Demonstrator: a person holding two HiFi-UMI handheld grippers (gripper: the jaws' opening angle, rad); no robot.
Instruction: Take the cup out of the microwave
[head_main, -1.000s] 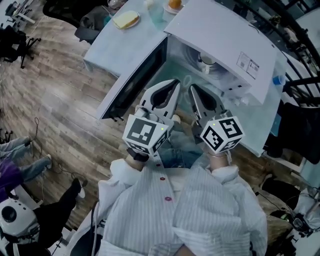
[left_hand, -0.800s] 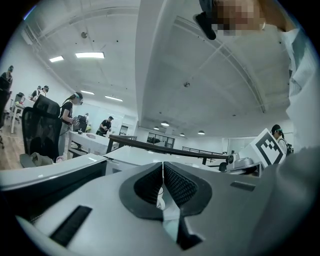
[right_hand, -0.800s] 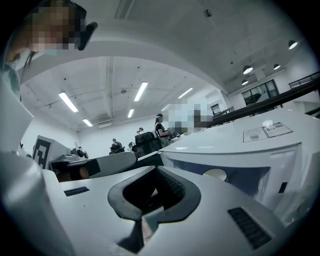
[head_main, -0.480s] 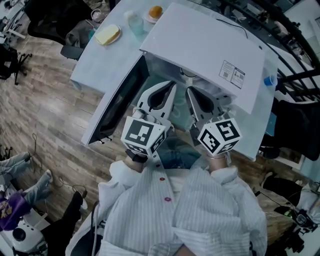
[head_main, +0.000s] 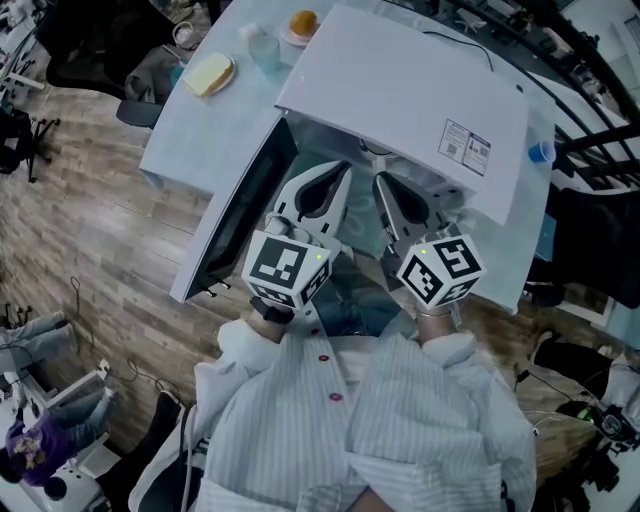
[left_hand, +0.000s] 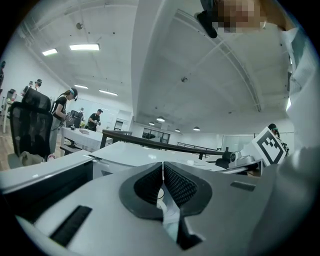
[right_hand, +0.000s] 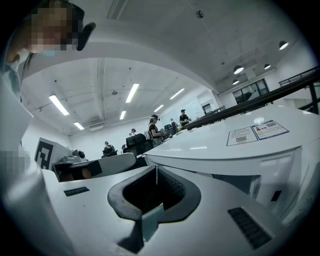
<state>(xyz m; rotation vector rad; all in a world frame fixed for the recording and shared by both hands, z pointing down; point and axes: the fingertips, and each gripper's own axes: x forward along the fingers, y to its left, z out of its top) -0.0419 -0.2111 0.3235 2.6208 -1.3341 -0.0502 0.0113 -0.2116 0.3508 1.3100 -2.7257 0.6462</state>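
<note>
The white microwave (head_main: 400, 90) stands on a pale table (head_main: 190, 130), its dark door (head_main: 235, 220) swung open to the left. The microwave's top hides the cavity, so I cannot make out the cup. Both grippers are side by side at the cavity's mouth, pointing in. In the head view the left gripper (head_main: 345, 170) is nearer the door and the right gripper (head_main: 385, 180) is beside it. The left gripper (left_hand: 163, 165) has its jaws meeting at the tips, with nothing gripped. The right gripper (right_hand: 156, 169) is also shut and empty, just under the microwave's top edge (right_hand: 225, 150).
On the table behind the microwave are a yellow food item on a plate (head_main: 208, 73), a clear cup (head_main: 262, 45) and an orange item on a plate (head_main: 302, 22). A blue-capped bottle (head_main: 540, 152) sits to the right. Wooden floor lies to the left, with people and chairs beyond.
Both grippers have moved closer to the microwave opening. The cup, visible inside the cavity a second ago, is now hidden under the microwave's top. Both jaws stayed shut.
</note>
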